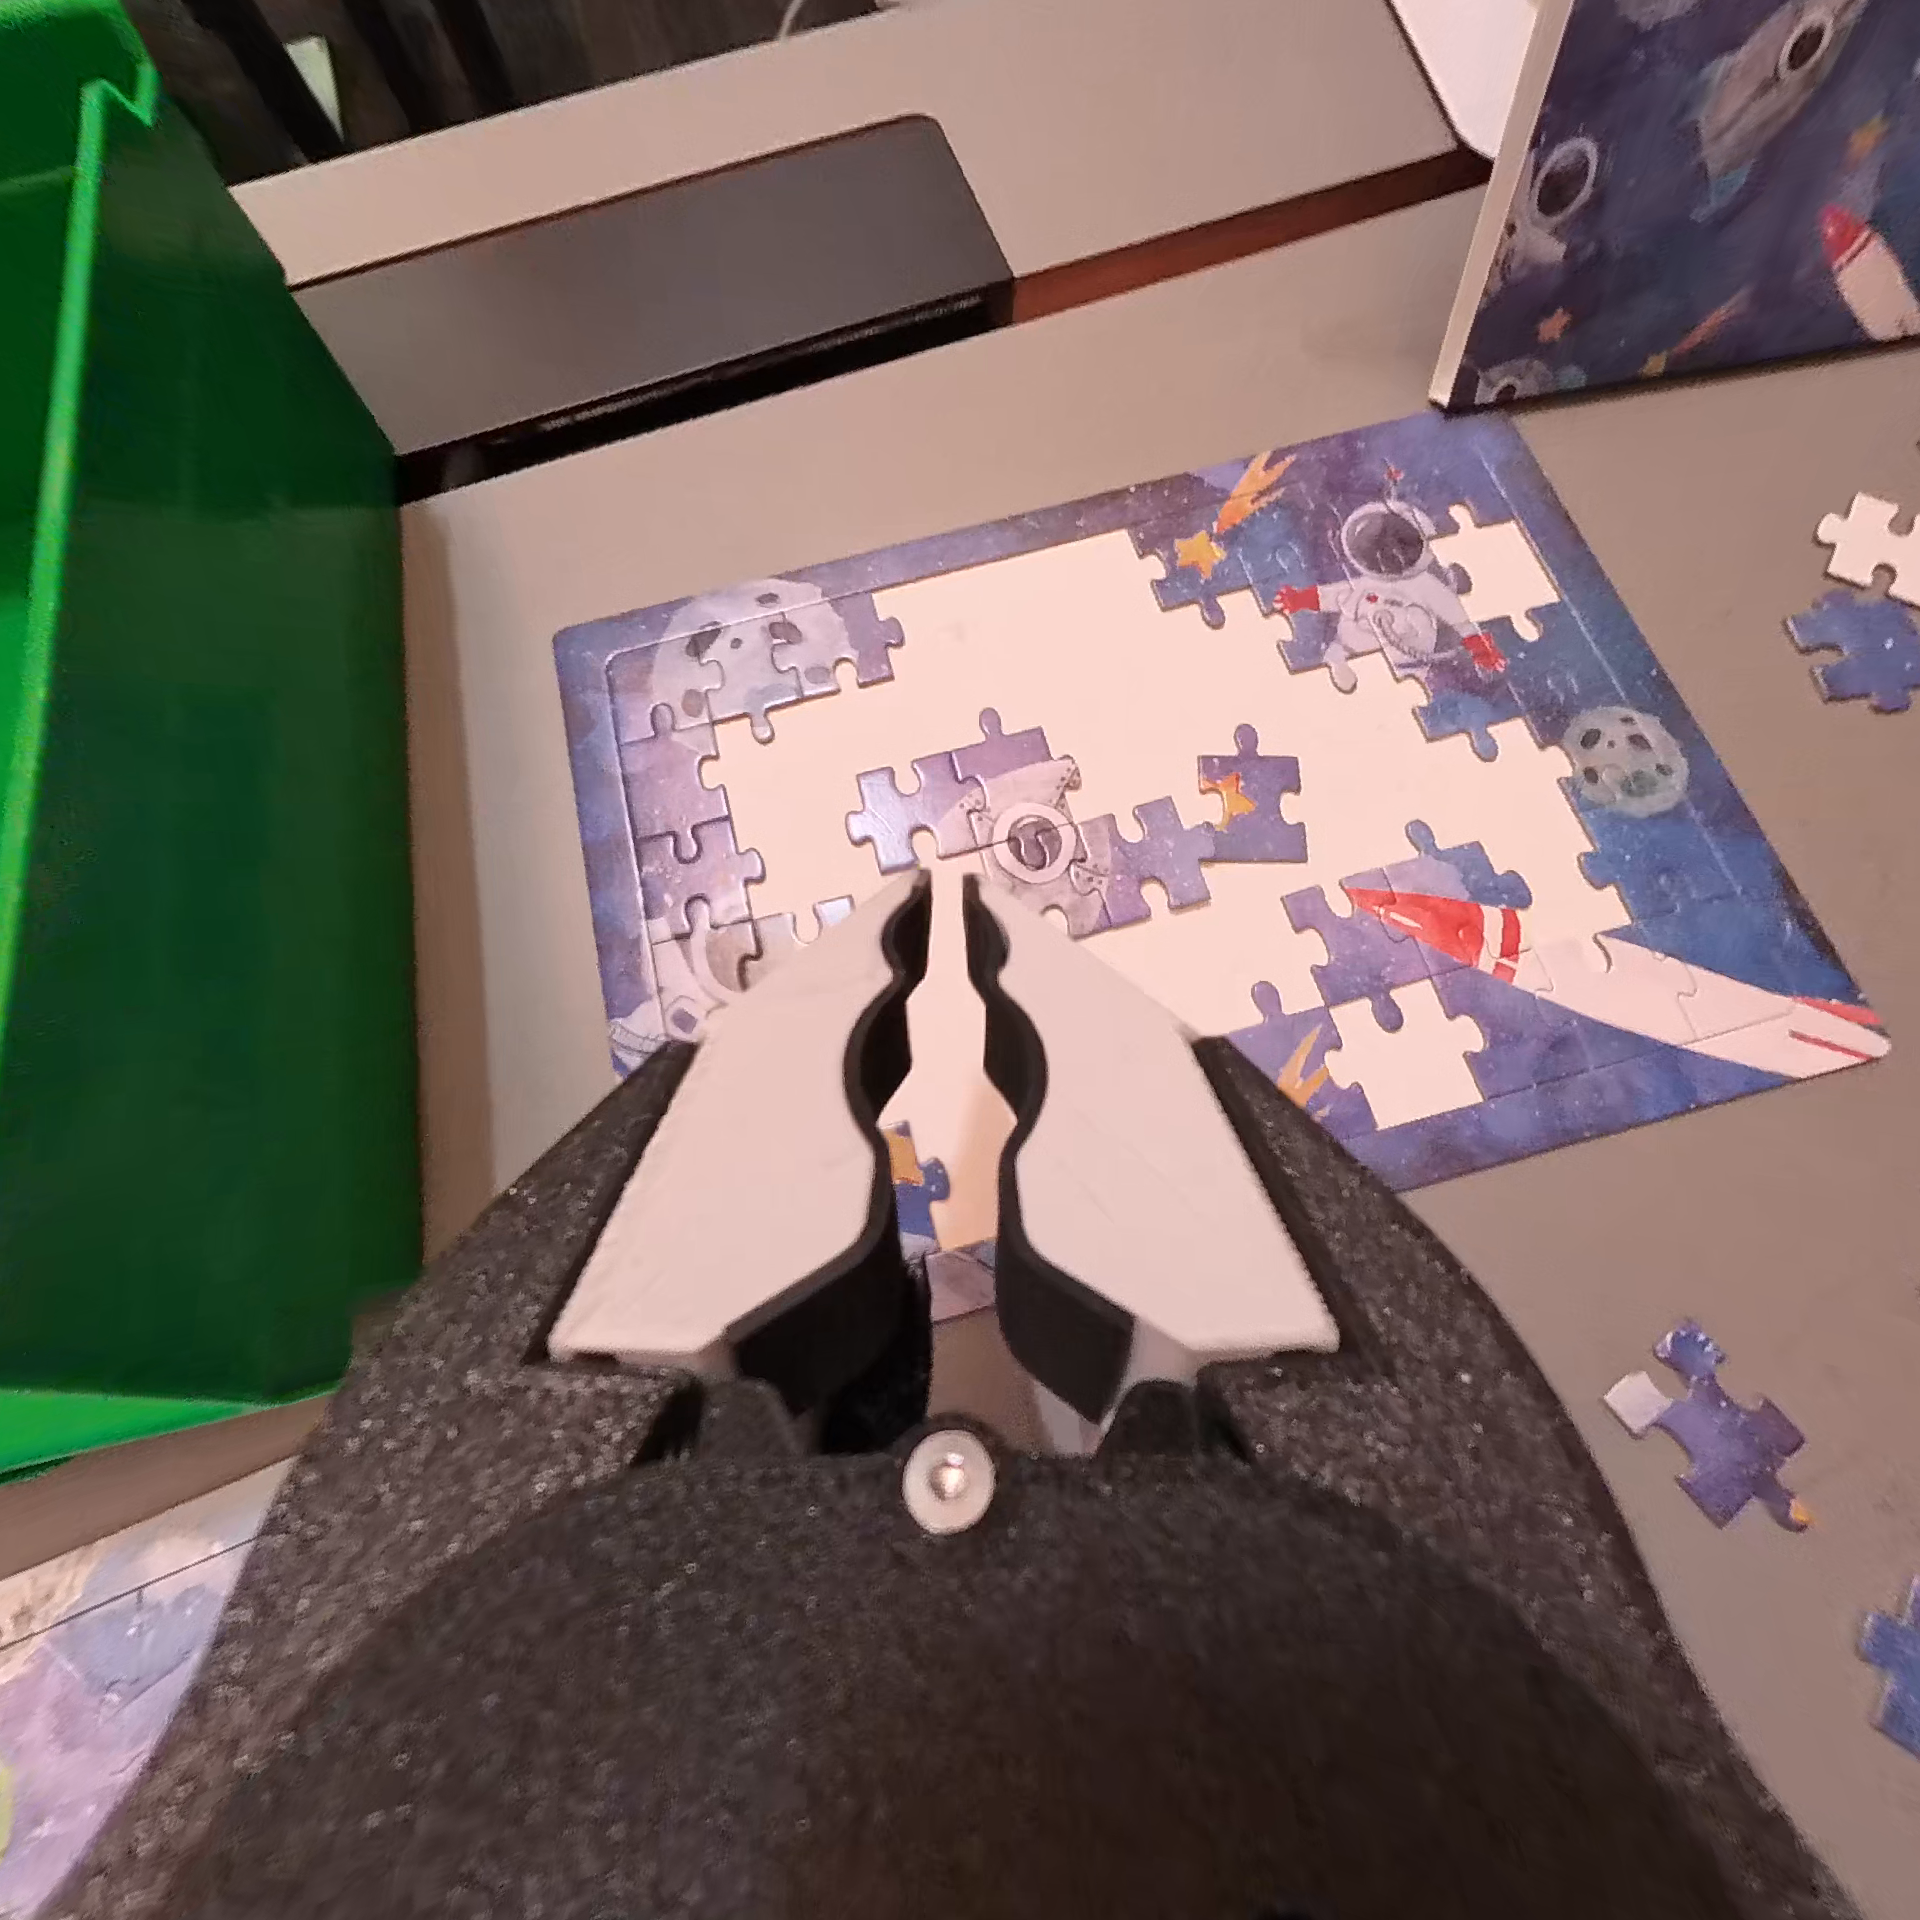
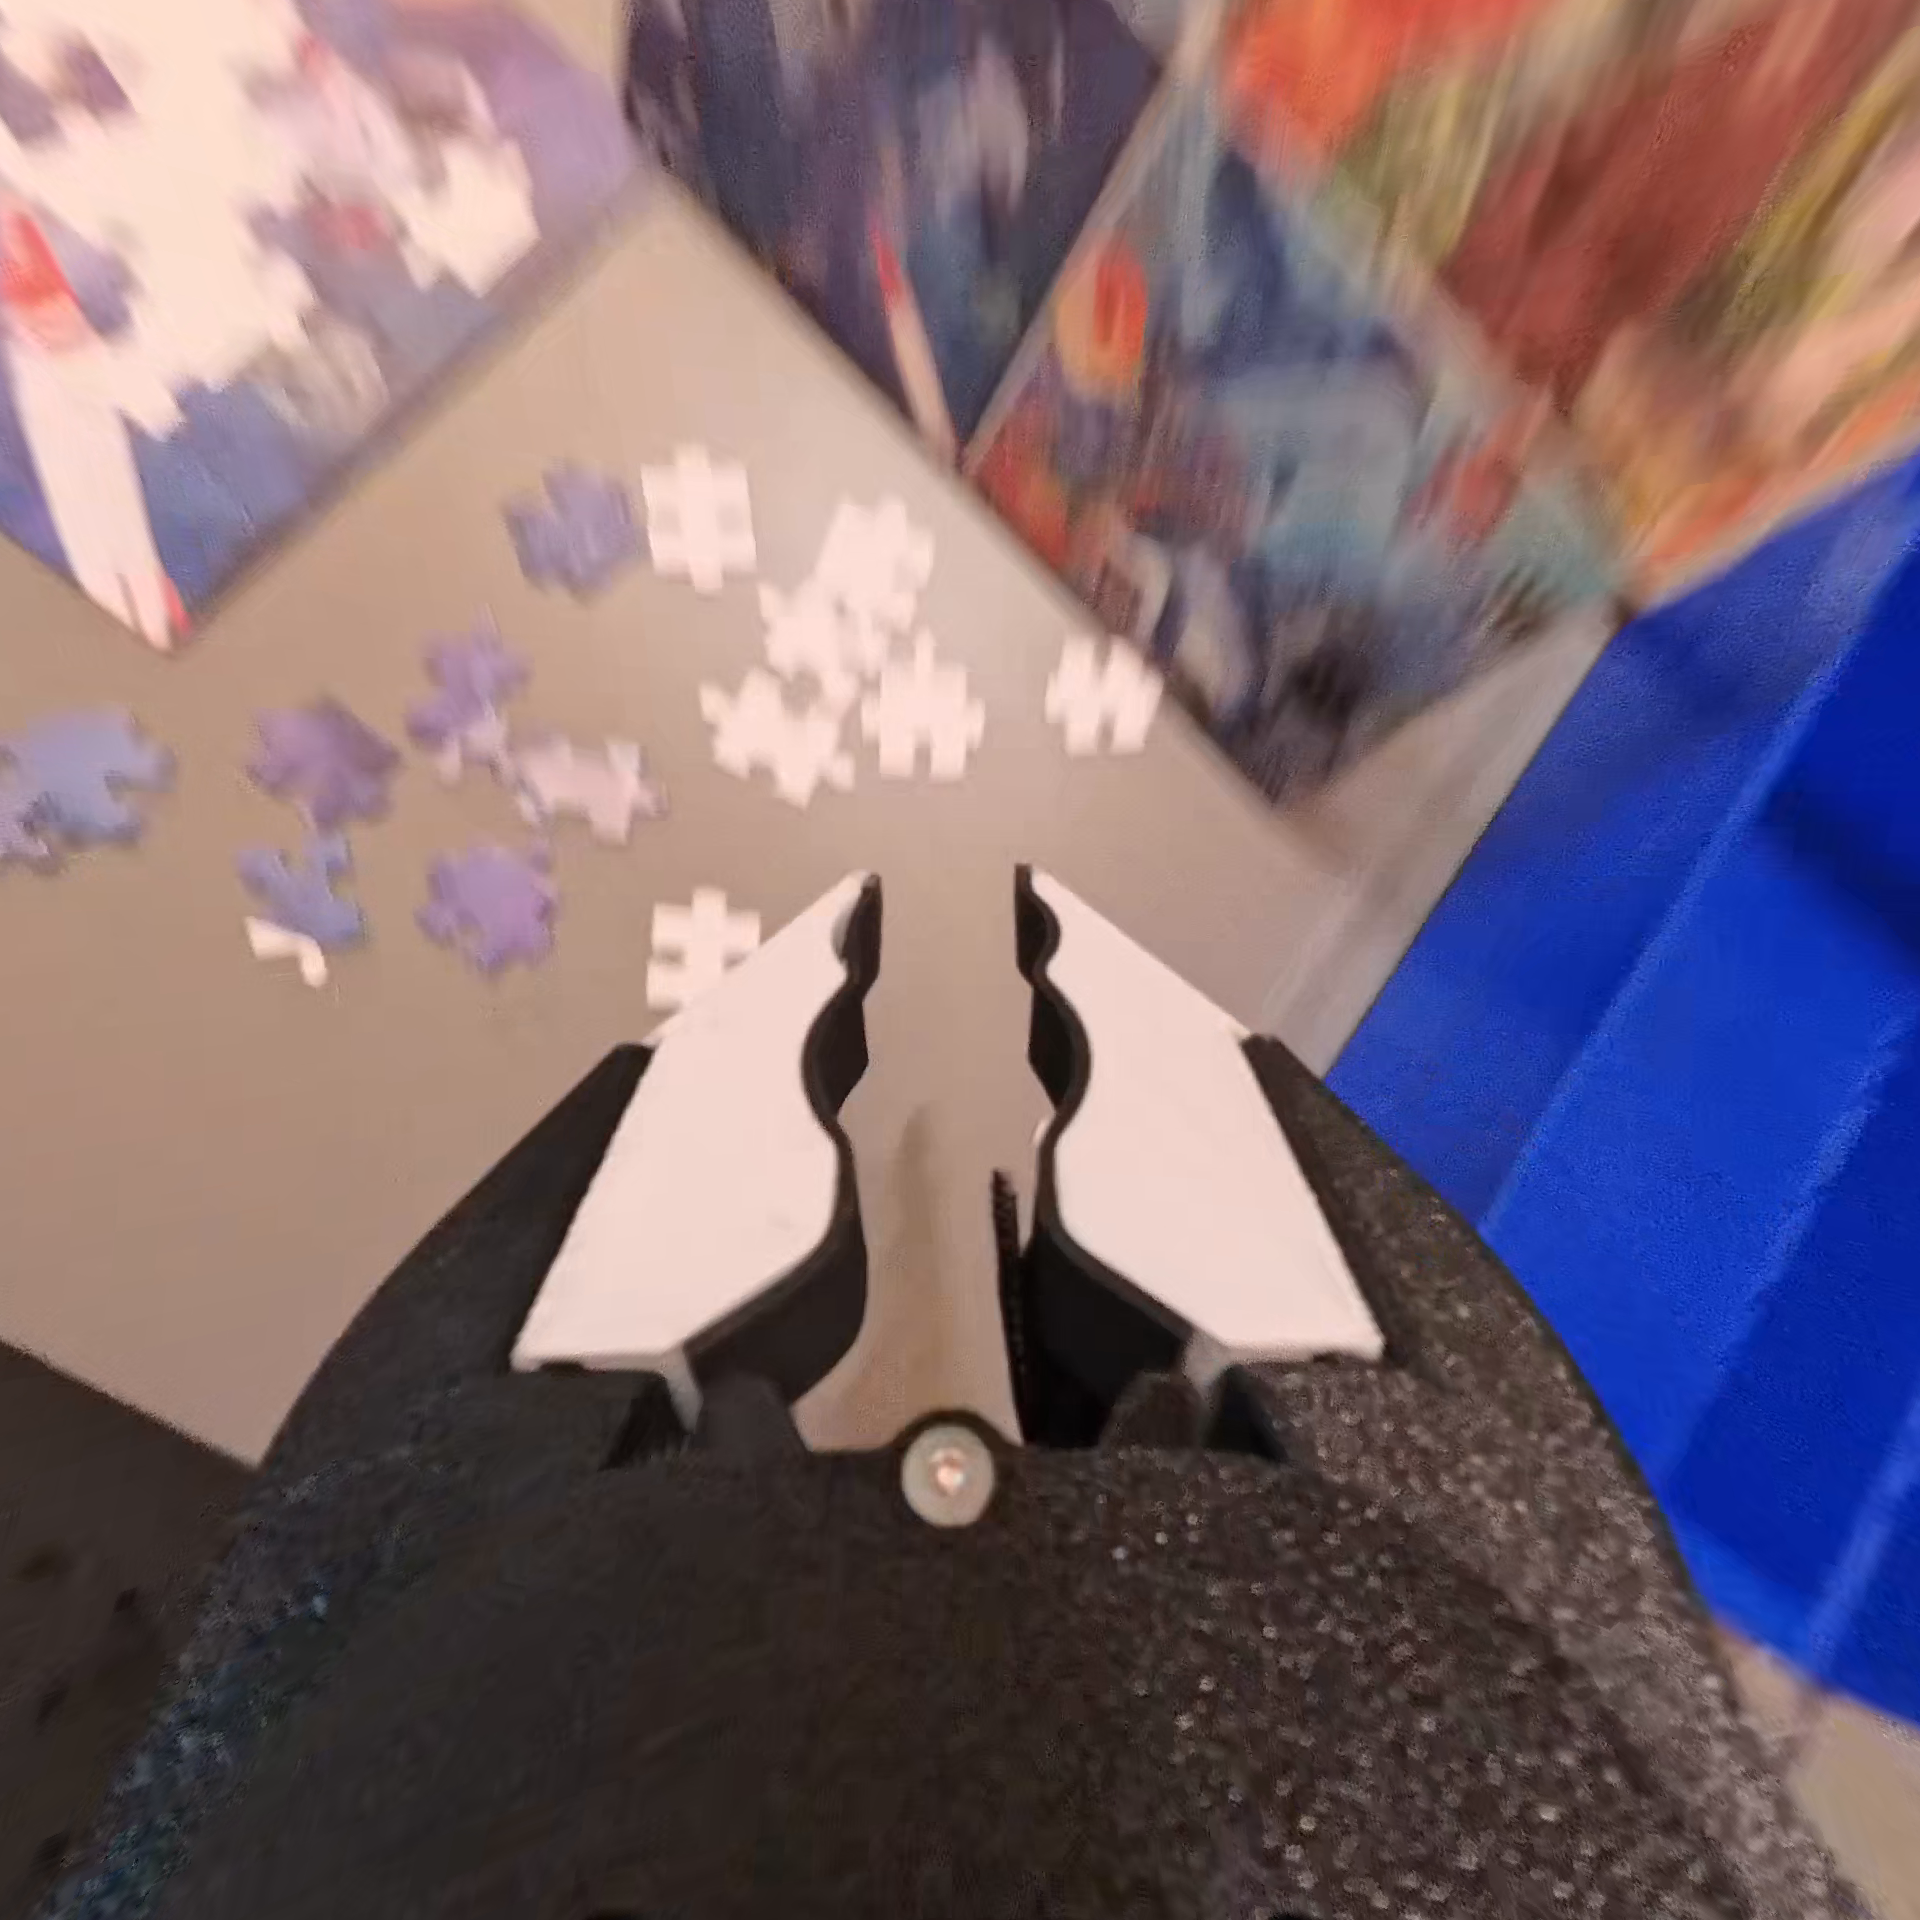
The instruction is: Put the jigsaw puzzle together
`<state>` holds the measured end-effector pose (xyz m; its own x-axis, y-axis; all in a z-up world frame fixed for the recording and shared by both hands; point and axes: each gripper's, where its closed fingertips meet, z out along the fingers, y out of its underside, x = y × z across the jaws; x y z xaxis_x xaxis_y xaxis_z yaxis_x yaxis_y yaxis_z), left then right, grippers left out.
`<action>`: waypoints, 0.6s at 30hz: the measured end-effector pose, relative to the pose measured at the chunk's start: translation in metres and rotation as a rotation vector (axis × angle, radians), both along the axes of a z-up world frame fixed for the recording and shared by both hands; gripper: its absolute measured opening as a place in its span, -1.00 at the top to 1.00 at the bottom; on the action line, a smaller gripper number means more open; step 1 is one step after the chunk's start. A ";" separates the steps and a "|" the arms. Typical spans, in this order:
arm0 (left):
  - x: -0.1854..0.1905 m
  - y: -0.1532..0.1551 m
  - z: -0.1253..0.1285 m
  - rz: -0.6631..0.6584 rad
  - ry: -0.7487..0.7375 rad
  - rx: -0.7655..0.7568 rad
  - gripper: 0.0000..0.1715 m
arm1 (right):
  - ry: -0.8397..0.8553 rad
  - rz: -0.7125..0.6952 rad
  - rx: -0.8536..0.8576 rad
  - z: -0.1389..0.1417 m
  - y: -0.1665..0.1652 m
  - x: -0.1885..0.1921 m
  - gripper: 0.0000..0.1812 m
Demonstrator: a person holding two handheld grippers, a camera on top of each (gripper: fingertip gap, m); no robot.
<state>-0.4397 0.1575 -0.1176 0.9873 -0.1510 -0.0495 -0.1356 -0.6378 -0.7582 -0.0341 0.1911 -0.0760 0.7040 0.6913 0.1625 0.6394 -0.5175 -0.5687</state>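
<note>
A: Puzzle (image 1: pixel 1195 769)?
B: Lying half-filled on the table (image 1: pixel 1662 1195); loose pieces (image 2: pixel 831 644) are sitting right of it.
A: Grippers?
B: Left gripper (image 1: pixel 945 881) is hovering over the puzzle, jaws nearly closed, empty. Right gripper (image 2: pixel 948 873) is hanging beside the pieces, jaws parted, empty.

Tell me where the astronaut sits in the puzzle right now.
In the left wrist view, the astronaut sits in the puzzle frame's far right corner, joined to the border pieces, just right of the orange comet.
</note>
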 end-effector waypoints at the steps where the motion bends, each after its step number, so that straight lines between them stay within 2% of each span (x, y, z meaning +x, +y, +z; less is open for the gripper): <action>1: 0.001 0.000 -0.001 -0.003 0.006 -0.002 0.93 | 0.001 -0.036 -0.068 -0.024 -0.011 0.016 0.70; 3: 0.004 0.000 -0.003 -0.012 0.001 -0.006 0.93 | -0.006 -0.079 -0.159 -0.061 -0.035 0.039 0.67; 5: 0.009 0.000 -0.004 -0.030 -0.012 -0.014 0.93 | 0.014 -0.071 -0.203 -0.082 -0.057 0.037 0.65; 9: 0.013 0.000 -0.004 -0.044 0.010 -0.011 0.93 | 0.016 0.069 -0.182 -0.092 -0.086 0.000 0.64; 11: 0.014 -0.001 -0.004 -0.048 0.013 -0.013 0.93 | 0.001 0.106 -0.166 -0.089 -0.087 -0.010 0.63; 14: 0.017 -0.002 -0.001 -0.055 0.014 -0.006 0.93 | 0.098 0.143 -0.163 -0.083 -0.078 -0.042 0.61; 18: 0.017 -0.002 -0.001 -0.056 0.026 -0.004 0.93 | 0.110 0.126 -0.141 -0.088 -0.052 -0.076 0.54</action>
